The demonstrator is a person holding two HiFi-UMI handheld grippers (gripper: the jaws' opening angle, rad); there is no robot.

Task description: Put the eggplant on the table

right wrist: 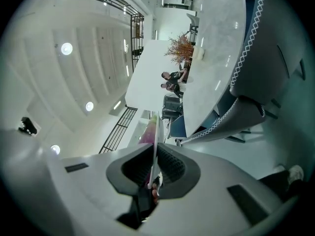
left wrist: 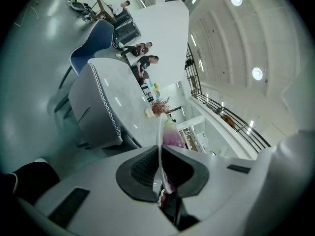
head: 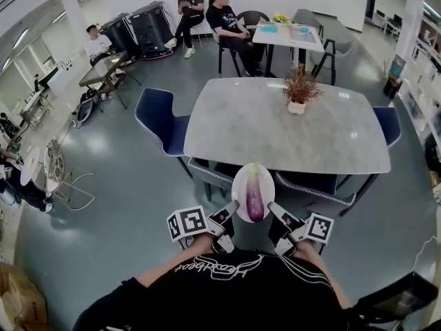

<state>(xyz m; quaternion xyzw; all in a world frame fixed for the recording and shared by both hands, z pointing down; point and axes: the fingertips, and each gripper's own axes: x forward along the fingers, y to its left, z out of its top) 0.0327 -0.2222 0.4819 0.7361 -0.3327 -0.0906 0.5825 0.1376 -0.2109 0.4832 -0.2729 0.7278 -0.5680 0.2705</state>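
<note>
Eggplant [head: 255, 200] on plate [head: 239, 187] — L gripper [head: 233, 207] & R gripper [head: 273, 209] jaws clenched on its rim, either side.

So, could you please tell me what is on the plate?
An eggplant lies along the white plate, held at its edges by the left gripper and right gripper. What is beneath the plate is covered.

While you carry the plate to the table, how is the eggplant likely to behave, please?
The eggplant lies loose and lengthwise on the white plate, rounded and smooth, so it will probably roll or slide if the plate tilts. The left hand-held gripper and right hand-held gripper pinch only the thin rim, so the plate may pivot.
</note>
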